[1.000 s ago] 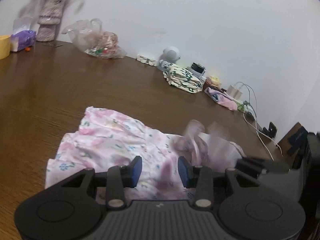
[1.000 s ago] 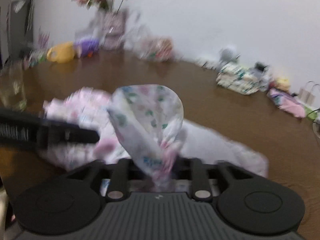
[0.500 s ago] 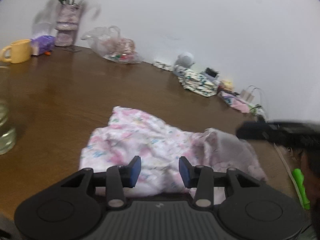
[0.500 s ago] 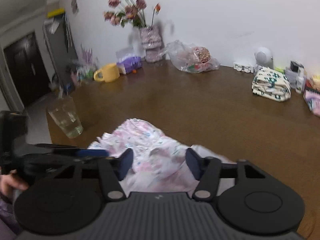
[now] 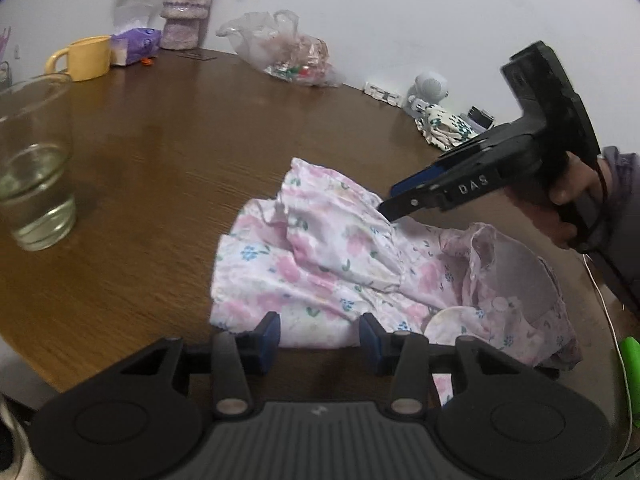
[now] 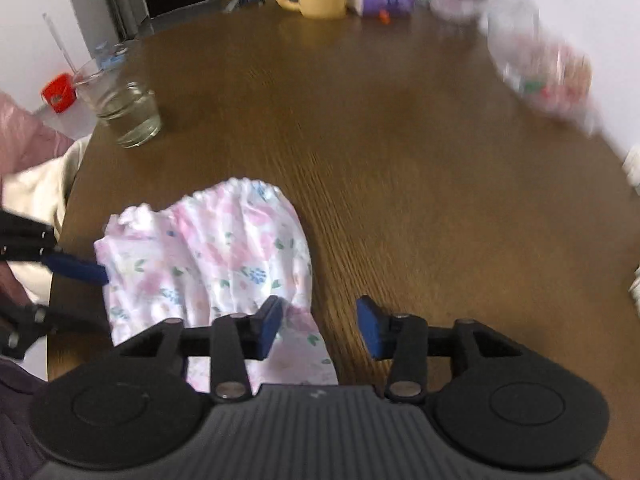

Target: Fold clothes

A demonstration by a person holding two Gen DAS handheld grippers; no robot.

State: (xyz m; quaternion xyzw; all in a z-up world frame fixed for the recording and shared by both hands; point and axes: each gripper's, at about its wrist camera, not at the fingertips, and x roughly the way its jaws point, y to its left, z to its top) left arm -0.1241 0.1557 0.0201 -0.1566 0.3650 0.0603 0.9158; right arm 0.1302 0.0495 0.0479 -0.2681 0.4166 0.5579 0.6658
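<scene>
A pink floral garment (image 5: 320, 256) lies crumpled on the brown wooden table (image 5: 160, 140), part of it folded over itself. My left gripper (image 5: 320, 338) stands open at the cloth's near edge, nothing between its blue pads. In the left wrist view the right gripper (image 5: 394, 202), held by a hand (image 5: 572, 200), points down at the garment's far side. The right wrist view is blurred. It shows the right gripper (image 6: 320, 322) open, its left pad over the garment (image 6: 224, 256) and its right pad over bare wood. The left gripper's fingers (image 6: 76, 270) reach the cloth from the left.
A glass of water (image 5: 36, 176) stands left of the garment near the table edge. A yellow mug (image 5: 86, 58), vase (image 5: 186, 8), plastic bag (image 5: 288, 52) and folded patterned cloth (image 5: 444, 130) line the far side. A cable and a green object (image 5: 632, 364) lie at right.
The right gripper held a raised fold of the garment a second ago, then let go and now points at its far side. The left gripper drew back to the near edge.
</scene>
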